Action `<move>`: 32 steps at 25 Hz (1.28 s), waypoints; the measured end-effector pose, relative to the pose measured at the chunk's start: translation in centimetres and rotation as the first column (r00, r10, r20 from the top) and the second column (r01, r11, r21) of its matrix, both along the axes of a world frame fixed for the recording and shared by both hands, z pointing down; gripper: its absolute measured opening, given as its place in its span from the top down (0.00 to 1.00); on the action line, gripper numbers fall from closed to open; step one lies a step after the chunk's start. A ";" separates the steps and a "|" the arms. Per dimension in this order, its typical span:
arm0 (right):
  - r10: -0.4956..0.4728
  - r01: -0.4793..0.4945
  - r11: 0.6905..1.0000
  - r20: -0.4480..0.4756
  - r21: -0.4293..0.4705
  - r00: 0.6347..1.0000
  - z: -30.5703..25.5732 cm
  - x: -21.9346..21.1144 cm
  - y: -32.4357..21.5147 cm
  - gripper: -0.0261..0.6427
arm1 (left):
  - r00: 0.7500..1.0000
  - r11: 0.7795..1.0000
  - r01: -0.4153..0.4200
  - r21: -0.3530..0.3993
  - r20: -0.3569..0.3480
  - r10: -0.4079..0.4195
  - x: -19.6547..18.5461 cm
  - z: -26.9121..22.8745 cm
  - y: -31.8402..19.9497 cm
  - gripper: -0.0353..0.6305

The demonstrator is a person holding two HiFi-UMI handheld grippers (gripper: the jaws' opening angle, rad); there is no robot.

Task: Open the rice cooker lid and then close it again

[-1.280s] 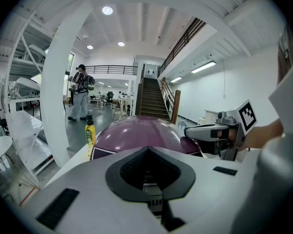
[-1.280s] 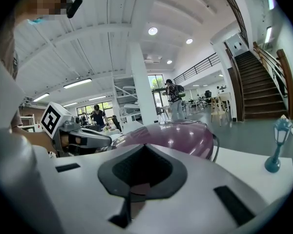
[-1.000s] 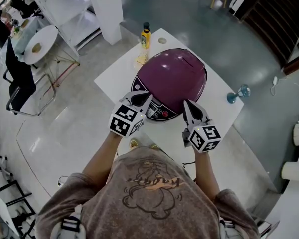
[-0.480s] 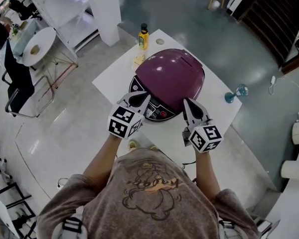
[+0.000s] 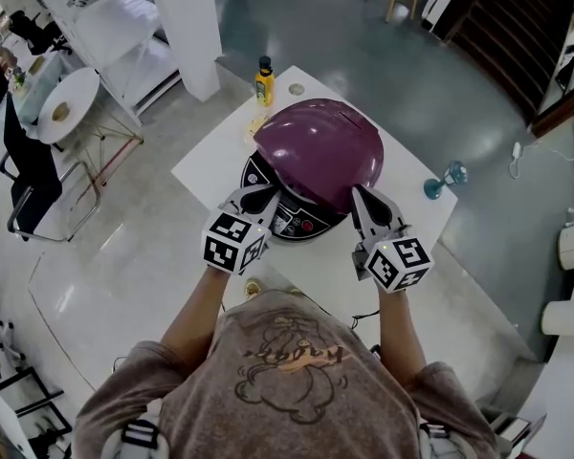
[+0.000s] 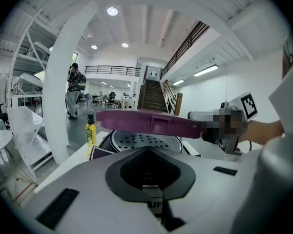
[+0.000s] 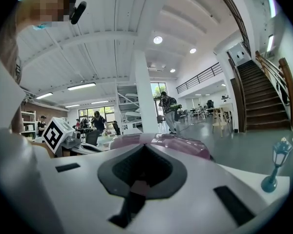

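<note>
Nearest you, your left gripper (image 5: 266,195) has its jaws pressed together with nothing in them. It hangs at the near-left of the rice cooker (image 5: 256,172), just beside the control panel (image 5: 295,220); whether it touches the base I cannot tell. Your right gripper (image 5: 359,195) is also closed tight, its tips at the near-right rim of the purple lid (image 5: 318,151). A sliver of purple shows just behind the tips in the right gripper view, but it is not clear whether you have the rim nipped or are only propping it from beneath.

Past the tips, the cooker stands in the middle of the white table (image 5: 413,220). The lid is tilted up at its near edge, and the left gripper view shows a gap under it with the perforated inner plate (image 6: 141,140) in sight. It is only partly raised.

You are in the opening step, I judge, well short of halfway through the task. Next, carry the right tips up and away in an arc about what looks like a far-side hinge until the lid stands open, with the left ready to steady the base. Then reverse and press the lid home.

Farther off, a yellow bottle (image 5: 264,81) stands at the far-left corner and a blue stemmed glass (image 5: 444,180) to the right. Both are apart from the lid's swing, but a sliding cooker would head for the bottle.
</note>
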State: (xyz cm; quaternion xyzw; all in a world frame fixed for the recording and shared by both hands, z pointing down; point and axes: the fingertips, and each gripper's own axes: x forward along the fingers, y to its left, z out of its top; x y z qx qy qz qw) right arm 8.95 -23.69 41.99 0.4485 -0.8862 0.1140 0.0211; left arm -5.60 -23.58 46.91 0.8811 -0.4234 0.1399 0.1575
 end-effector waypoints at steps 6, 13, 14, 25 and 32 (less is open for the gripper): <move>-0.002 0.001 1.000 0.012 0.024 1.000 -1.8 0.6 -0.7 0.95 | 1.000 1.000 -0.005 -0.010 -0.008 0.005 -0.1 0.0 0.0 0.92; 0.011 -0.013 0.998 0.028 0.057 1.000 -4.5 2.1 -2.3 0.95 | 1.000 1.000 -0.010 -0.015 -0.013 0.009 0.1 -0.2 -0.1 0.92; 0.011 -0.013 0.998 0.025 0.059 1.000 -4.7 2.3 -2.5 0.95 | 1.000 1.000 -0.011 -0.015 -0.014 0.010 0.0 -0.2 -0.1 0.92; 0.064 -0.065 0.990 0.006 0.124 0.998 -8.0 5.1 -5.5 0.95 | 0.999 1.000 -0.019 -0.018 -0.030 0.018 0.1 -0.1 -0.1 0.92; 0.089 -0.087 0.985 -0.005 0.148 0.996 -9.6 6.7 -7.7 0.96 | 0.999 1.000 -0.020 -0.021 -0.035 0.019 0.1 -0.3 0.0 0.92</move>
